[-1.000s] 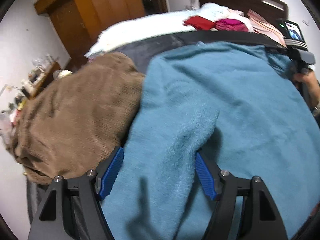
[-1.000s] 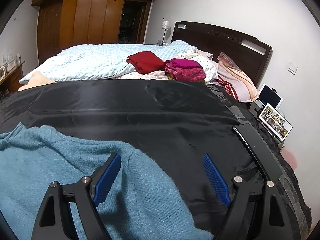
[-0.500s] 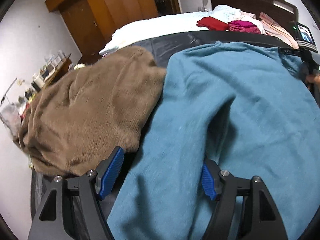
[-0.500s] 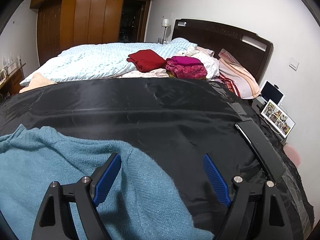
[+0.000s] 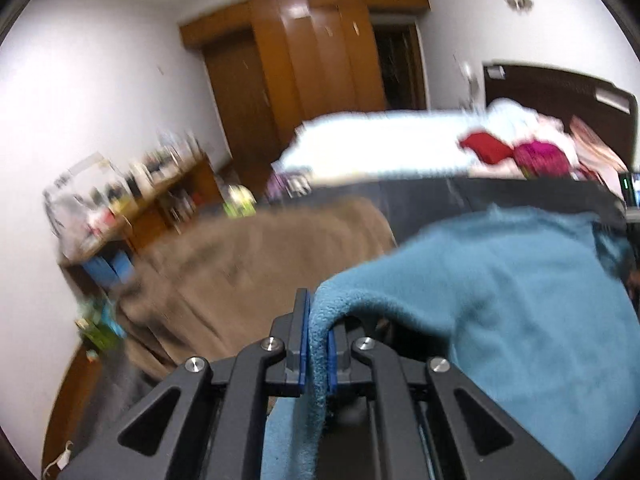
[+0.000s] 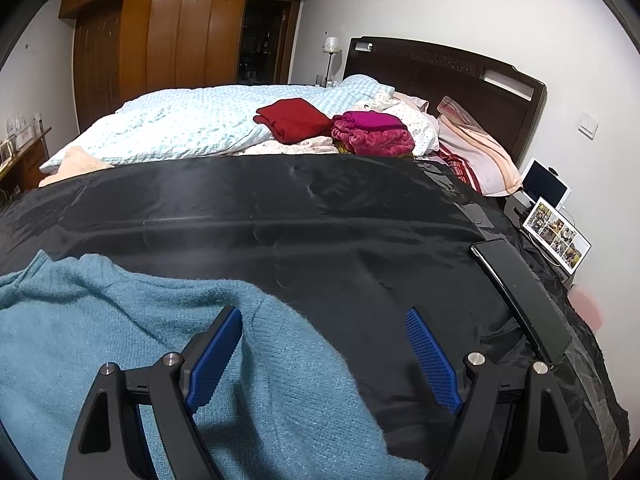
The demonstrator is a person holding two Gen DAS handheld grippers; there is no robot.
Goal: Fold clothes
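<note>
Left wrist view: the left tongs (image 5: 316, 344) are clamped on an edge of the blue sweater (image 5: 520, 300), lifted beside the brown blanket (image 5: 256, 264).

Right wrist view: the right tongs (image 6: 320, 356) stand apart over the sweater's edge, which lies on the black sheet (image 6: 320, 220). Judging by this, a fold is starting; next, carry the pinched edge across the sweater.
</note>
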